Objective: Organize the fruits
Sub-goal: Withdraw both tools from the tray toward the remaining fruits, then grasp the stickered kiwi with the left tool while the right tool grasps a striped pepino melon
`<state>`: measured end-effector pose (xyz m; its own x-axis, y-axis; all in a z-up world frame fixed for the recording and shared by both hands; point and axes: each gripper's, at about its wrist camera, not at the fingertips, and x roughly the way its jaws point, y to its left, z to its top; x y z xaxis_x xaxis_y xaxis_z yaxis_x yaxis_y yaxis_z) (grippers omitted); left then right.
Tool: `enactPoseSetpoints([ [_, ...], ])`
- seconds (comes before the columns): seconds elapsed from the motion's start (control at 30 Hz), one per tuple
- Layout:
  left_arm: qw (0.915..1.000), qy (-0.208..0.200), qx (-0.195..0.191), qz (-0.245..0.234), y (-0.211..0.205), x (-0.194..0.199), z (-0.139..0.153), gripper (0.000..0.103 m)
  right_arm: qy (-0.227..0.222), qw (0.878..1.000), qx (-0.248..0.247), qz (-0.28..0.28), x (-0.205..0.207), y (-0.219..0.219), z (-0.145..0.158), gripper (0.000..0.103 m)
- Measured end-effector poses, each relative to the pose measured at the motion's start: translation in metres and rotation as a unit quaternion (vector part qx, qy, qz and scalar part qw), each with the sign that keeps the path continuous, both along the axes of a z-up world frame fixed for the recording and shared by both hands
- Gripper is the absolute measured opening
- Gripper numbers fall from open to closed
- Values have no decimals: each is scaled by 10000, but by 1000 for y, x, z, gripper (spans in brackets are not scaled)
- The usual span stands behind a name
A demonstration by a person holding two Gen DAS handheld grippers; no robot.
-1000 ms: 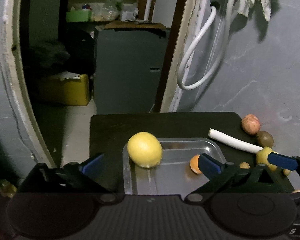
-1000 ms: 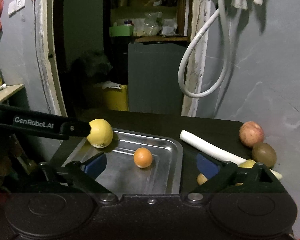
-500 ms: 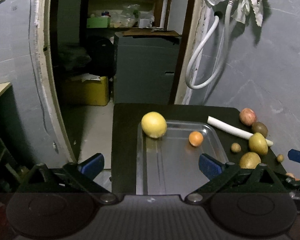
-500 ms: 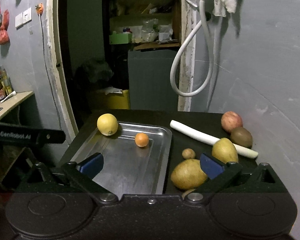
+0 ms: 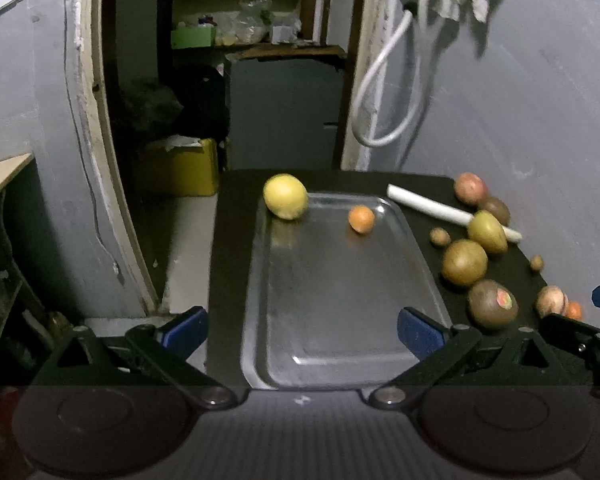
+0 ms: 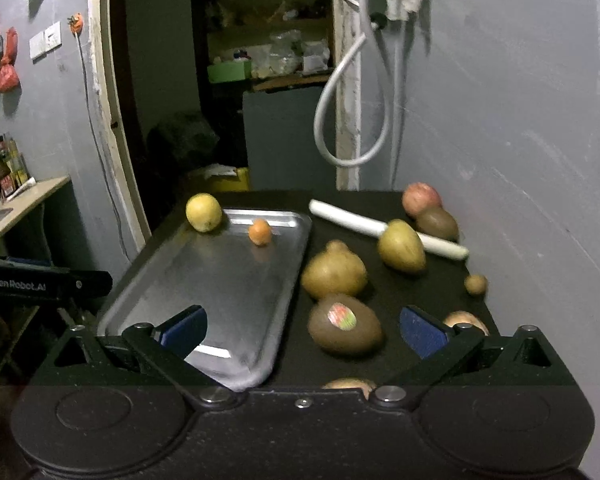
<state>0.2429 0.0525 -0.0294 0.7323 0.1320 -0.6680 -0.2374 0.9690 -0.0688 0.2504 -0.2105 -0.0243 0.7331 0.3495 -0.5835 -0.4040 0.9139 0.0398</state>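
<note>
A steel tray (image 5: 340, 320) (image 6: 220, 280) lies on a black table. At its far end rest a yellow citrus (image 5: 285, 196) (image 6: 204, 212) and a small orange (image 5: 361, 219) (image 6: 259, 231). To the tray's right lie a stickered kiwi (image 5: 493, 309) (image 6: 345, 325), a brownish round fruit (image 6: 334, 272), a yellow-green fruit (image 6: 401, 251), a red apple (image 6: 421, 199) and a second kiwi (image 6: 437, 223). My left gripper (image 5: 302, 330) hangs open over the tray's near end, holding nothing. My right gripper (image 6: 303, 330) is wide open, with the stickered kiwi just ahead between its fingers, untouched.
A white stick-shaped vegetable (image 6: 352, 220) lies across the back right of the table. Small brown nuts (image 6: 476, 284) and more fruit (image 5: 552, 300) sit near the grey wall on the right. A doorway, a yellow box and a hanging hose stand beyond the table.
Both grippers have drawn back from the table's far end. The tray and the fruit now sit farther off, and more fruit on the right has come into view. Nothing was picked up.
</note>
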Motion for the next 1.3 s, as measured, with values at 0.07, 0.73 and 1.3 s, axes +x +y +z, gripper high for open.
enactPoseSetpoints([
  [0.07, 10000, 67, -27, -67, -9, -4, -4, 102, 61, 10000, -56, -26, -7, -10, -5, 102],
  [0.73, 9888, 710, 151, -1301, -101, 30, -34, 102, 723, 9960, -518, -17, -32, -69, -63, 102],
  [1.3, 9709, 904, 123, -2215, -125, 128, -52, 102, 670, 9963, -432, 325, 2, -47, -81, 92],
])
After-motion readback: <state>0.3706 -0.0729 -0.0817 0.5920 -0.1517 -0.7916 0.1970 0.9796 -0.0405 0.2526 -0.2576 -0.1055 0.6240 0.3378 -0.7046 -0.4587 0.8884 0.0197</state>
